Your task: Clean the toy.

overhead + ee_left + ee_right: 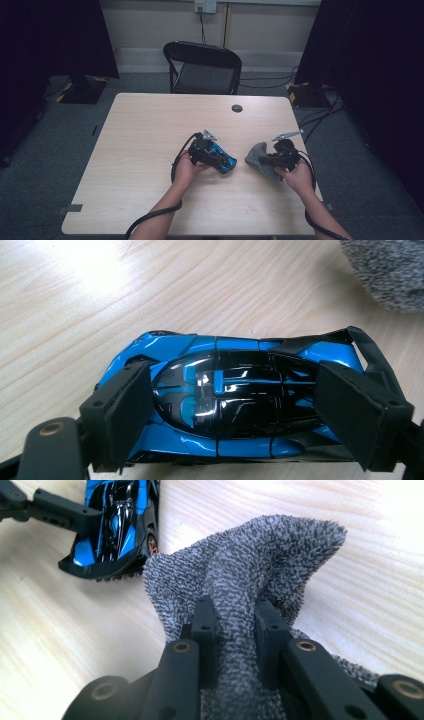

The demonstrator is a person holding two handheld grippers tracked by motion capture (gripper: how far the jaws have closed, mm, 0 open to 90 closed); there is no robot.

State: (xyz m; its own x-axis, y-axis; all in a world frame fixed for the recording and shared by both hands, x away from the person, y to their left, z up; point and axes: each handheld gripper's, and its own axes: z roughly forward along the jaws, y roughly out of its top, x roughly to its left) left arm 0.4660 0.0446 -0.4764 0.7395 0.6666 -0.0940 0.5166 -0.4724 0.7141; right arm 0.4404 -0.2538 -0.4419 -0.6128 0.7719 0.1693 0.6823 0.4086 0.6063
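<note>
The work in hand looks like wiping the blue and black toy sports car (220, 156) with the grey terry cloth (259, 158). The left gripper (235, 415) has its jaws pressed on the car's nose and tail, pinning it flat on the wooden table (150, 150) just toward 6 o'clock of the table's middle. The right gripper (235, 625) is nearly shut, pinching a bunched fold of the cloth that stands up between its jaws, and the cloth sits at about 3 o'clock of the car, near but not touching. To do it well, I would keep the car clamped steady and bring the cloth's loose upper edge, not the hard jaws, onto the glossy roof, stroking lengthwise and avoiding the thin rear wing. Room is generous toward 9 and 12 o'clock; the table's edge at 3 o'clock lies close beside the right hand (300, 176), so strokes should run inward.
</note>
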